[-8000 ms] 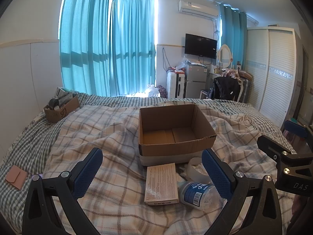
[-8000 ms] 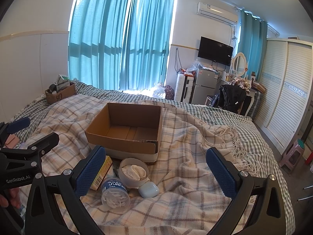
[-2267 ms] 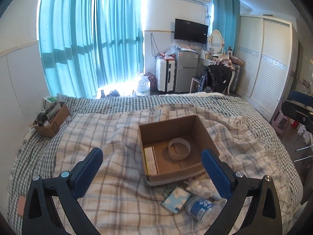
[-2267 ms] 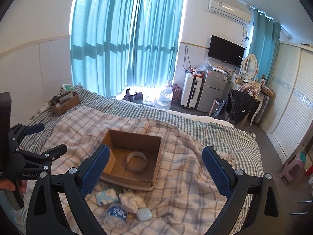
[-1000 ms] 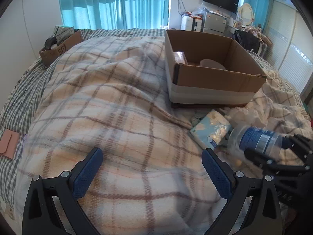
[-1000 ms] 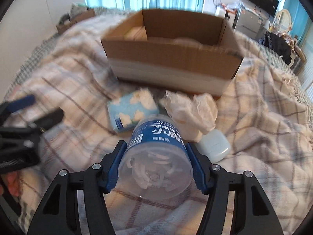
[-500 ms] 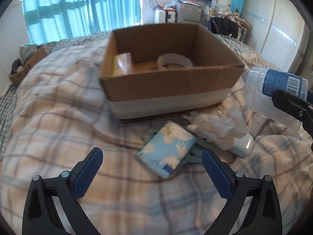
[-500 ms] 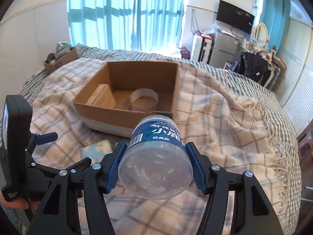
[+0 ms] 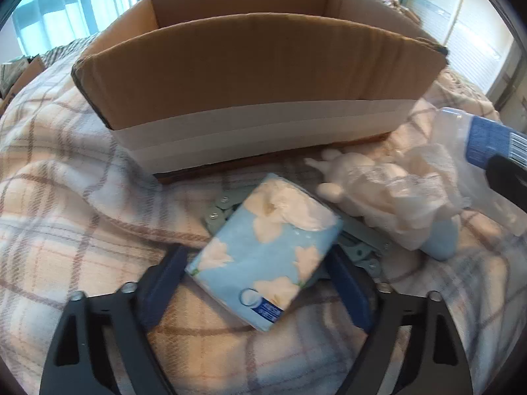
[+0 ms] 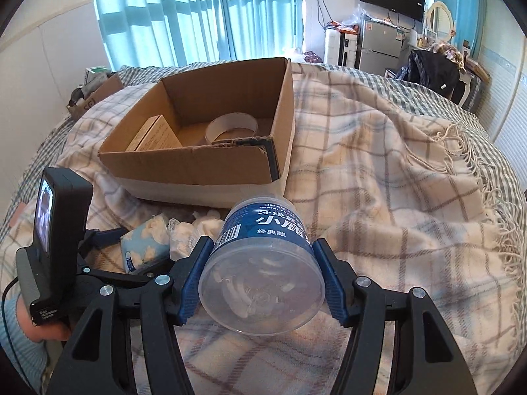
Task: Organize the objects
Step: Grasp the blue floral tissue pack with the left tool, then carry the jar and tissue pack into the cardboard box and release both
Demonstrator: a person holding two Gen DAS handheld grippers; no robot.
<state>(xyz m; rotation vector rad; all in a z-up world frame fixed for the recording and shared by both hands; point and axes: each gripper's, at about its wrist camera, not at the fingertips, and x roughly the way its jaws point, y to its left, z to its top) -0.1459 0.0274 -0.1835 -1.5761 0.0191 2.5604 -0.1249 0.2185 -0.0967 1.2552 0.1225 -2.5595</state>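
Note:
A light-blue flowered tissue pack [image 9: 270, 256] lies on the plaid blanket in front of the cardboard box [image 9: 257, 65]. My left gripper [image 9: 255, 251] points down over it. Its jaws are closing with the pack between the blue pads, which stand right at its edges. My right gripper [image 10: 262, 242] is shut on a clear plastic jar [image 10: 263, 283] with a blue label, held above the blanket near the box's front right corner. The jar [image 9: 487, 141] also shows at the right edge of the left wrist view. In the box [image 10: 197, 161] lie a tape roll [image 10: 230, 128] and a small carton [image 10: 154, 135].
Crumpled white gloves [image 9: 388, 191] and a pale blue case [image 9: 441, 237] lie right of the pack, with grey metal pieces [image 9: 220, 207] under it. A hand holds the left gripper's handle [image 10: 49, 296]. A small open box of items [image 10: 92, 89] sits at the bed's far left.
The left gripper has dropped down onto the tissue pack and its jaws have narrowed around it. The right gripper has lifted the jar off the blanket and swung toward the box.

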